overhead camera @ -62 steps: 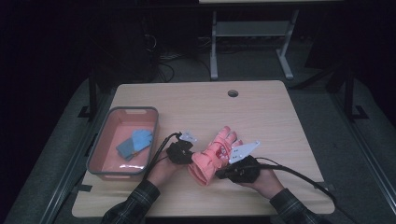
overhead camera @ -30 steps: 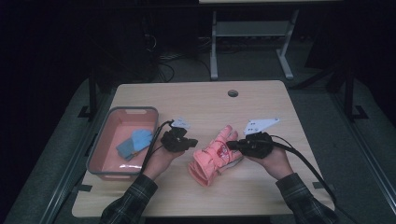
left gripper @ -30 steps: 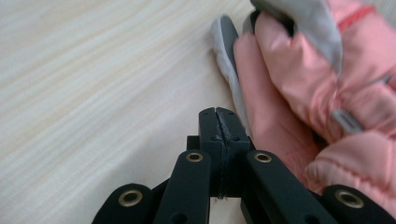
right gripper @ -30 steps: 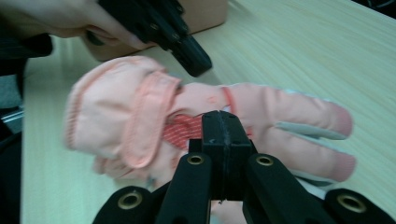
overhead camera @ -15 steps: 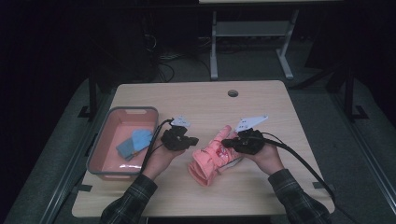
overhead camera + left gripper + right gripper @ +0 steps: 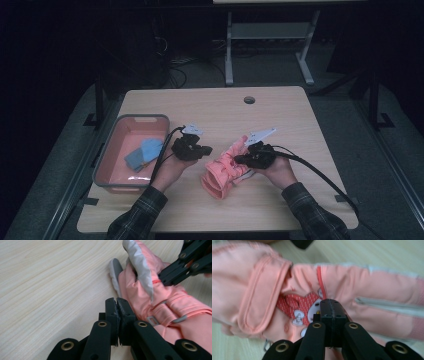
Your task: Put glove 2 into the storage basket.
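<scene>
At the near middle of the desk [image 6: 300,210] lies a pink glove [image 6: 226,169], cuff toward the near edge and fingers pointing up toward the far right. The right gripper [image 6: 239,159] sits over it from the right, its jaws pressed together with nothing between them; in the right gripper view the tips [image 6: 331,305] rest over the red patch on the back of the glove [image 6: 367,285]. The left gripper [image 6: 207,150] waits just left of the glove, jaws all but touching and holding nothing; in the left gripper view its tips [image 6: 117,305] are close beside the glove's edge [image 6: 175,305], whether touching I cannot tell, and the grey strap loop lies just to the right.

The step in hand looks like a hold-down: the right gripper pins the glove flat while the left gets ready. A grasp comes next, and that calls for the left jaws to open, slide onto the cuff or the strap and close on the fabric without dragging the glove across the wood.

Farther off, at the left edge, a pink bin [image 6: 106,165] holds a blue cloth [image 6: 144,153], a likely place for the glove.
</scene>
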`<state>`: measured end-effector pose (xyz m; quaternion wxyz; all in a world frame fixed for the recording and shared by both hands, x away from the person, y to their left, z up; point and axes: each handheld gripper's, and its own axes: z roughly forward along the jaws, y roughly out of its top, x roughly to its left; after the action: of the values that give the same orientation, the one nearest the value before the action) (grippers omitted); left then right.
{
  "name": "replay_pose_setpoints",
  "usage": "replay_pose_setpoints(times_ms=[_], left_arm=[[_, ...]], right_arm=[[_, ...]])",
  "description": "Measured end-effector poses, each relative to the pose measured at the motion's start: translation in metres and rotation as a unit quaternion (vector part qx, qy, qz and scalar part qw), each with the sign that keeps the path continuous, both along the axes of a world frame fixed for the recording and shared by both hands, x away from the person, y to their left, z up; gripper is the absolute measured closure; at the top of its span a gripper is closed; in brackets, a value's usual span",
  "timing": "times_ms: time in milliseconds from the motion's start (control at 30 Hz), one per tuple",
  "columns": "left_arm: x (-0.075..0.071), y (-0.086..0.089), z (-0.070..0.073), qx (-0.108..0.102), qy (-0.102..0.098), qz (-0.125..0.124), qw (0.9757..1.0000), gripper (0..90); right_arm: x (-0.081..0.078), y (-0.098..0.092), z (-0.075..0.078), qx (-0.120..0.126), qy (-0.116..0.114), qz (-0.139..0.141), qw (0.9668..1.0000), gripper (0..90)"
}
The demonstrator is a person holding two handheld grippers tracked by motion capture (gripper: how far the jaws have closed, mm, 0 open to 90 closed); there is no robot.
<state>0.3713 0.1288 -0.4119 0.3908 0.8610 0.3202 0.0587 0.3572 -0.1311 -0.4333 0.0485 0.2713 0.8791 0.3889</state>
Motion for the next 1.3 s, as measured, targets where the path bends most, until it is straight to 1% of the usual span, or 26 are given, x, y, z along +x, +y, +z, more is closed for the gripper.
replay_pose_setpoints(times_ms=[67,133,200,233,267,333,433,467,533,567,633,667,700,733,800,900,933,967,1000,1033,1067,1100,1133,1167,1200,1300], left_arm=[[0.000,0.000,0.000,-0.001,0.000,-0.001,1.0000,85.9],[0.001,0.000,0.002,-0.003,0.001,-0.001,1.0000,83.8],[0.001,0.001,0.003,-0.004,0.001,-0.005,1.0000,79.4],[0.002,0.001,0.008,-0.007,0.000,-0.008,0.9999,76.0],[0.002,0.001,0.008,-0.007,0.000,-0.008,0.9999,72.4],[0.002,-0.002,0.015,-0.026,-0.005,-0.014,0.9996,64.8],[0.002,-0.005,0.019,-0.032,-0.003,-0.023,0.9992,52.7],[0.004,-0.009,0.021,-0.038,0.005,-0.036,0.9986,49.0],[0.005,-0.012,0.021,-0.040,0.010,-0.039,0.9984,41.8],[0.007,-0.018,0.019,-0.033,0.018,-0.052,0.9979,38.9],[0.009,-0.024,0.016,-0.030,0.026,-0.058,0.9976,33.9],[0.009,-0.024,0.016,-0.030,0.026,-0.058,0.9976,32.7],[0.011,-0.026,0.014,-0.029,0.033,-0.060,0.9972,32.7],[0.014,-0.030,0.009,-0.024,0.044,-0.066,0.9966,29.3],[0.016,-0.033,0.004,-0.022,0.055,-0.067,0.9960,26.5],[0.018,-0.037,-0.002,-0.017,0.069,-0.074,0.9947,23.5],[0.018,-0.037,-0.002,-0.017,0.069,-0.074,0.9947,22.1],[0.019,-0.040,-0.008,-0.007,0.080,-0.083,0.9933,21.5],[0.019,-0.040,-0.008,-0.007,0.080,-0.083,0.9933,20.5],[0.019,-0.041,-0.014,0.000,0.091,-0.090,0.9917,19.9],[0.019,-0.041,-0.014,0.000,0.091,-0.090,0.9917,19.9],[0.021,-0.041,-0.019,0.008,0.096,-0.096,0.9906,19.0],[0.021,-0.041,-0.022,0.006,0.103,-0.097,0.9899,18.2],[0.021,-0.041,-0.022,0.006,0.103,-0.097,0.9899,18.2],[0.021,-0.042,-0.024,0.004,0.109,-0.095,0.9895,17.4],[0.022,-0.045,-0.030,0.006,0.123,-0.100,0.9873,17.1]], right_arm=[[0.001,0.001,-0.004,-0.001,0.010,-0.003,0.9999,90.0],[0.001,0.003,-0.006,-0.004,0.010,-0.004,0.9999,90.0],[0.001,0.003,-0.006,-0.006,0.013,-0.005,0.9999,90.0],[0.001,0.005,-0.008,-0.012,0.009,-0.005,0.9999,90.0],[0.001,0.005,-0.008,-0.012,0.009,-0.005,0.9999,90.0],[0.000,0.005,-0.009,-0.014,0.009,-0.006,0.9998,90.0],[0.001,0.005,-0.010,-0.014,0.008,-0.004,0.9999,90.0],[0.001,0.005,-0.010,-0.015,0.008,-0.004,0.9998,90.0],[0.000,0.005,-0.010,-0.015,0.009,-0.007,0.9998,90.0],[0.000,0.005,-0.010,-0.016,0.006,-0.006,0.9998,90.0],[0.000,0.006,-0.010,-0.016,0.006,-0.006,0.9998,90.0],[0.000,0.006,-0.010,-0.016,0.006,-0.006,0.9998,90.0],[0.000,0.006,-0.010,-0.016,0.006,-0.006,0.9998,90.0],[0.000,0.006,-0.010,-0.017,0.006,-0.007,0.9998,90.0],[0.000,0.006,-0.010,-0.018,0.004,-0.006,0.9998,90.0],[-0.001,0.006,-0.010,-0.019,0.004,-0.008,0.9998,90.0],[-0.001,0.006,-0.010,-0.019,0.004,-0.008,0.9998,90.0],[-0.002,0.006,-0.010,-0.021,0.004,-0.008,0.9998,90.0],[-0.002,0.007,-0.010,-0.023,0.002,-0.007,0.9997,90.0],[-0.002,0.007,-0.011,-0.023,0.001,-0.006,0.9997,90.0],[-0.002,0.007,-0.011,-0.023,0.001,-0.006,0.9997,90.0],[-0.002,0.006,-0.011,-0.027,-0.001,-0.006,0.9996,90.0],[-0.002,0.007,-0.011,-0.026,-0.002,-0.006,0.9996,90.0],[-0.002,0.007,-0.011,-0.026,-0.002,-0.006,0.9996,90.0],[-0.003,0.007,-0.012,-0.028,-0.005,-0.006,0.9996,90.0],[-0.004,0.008,-0.012,-0.030,-0.003,-0.006,0.9995,90.0]])
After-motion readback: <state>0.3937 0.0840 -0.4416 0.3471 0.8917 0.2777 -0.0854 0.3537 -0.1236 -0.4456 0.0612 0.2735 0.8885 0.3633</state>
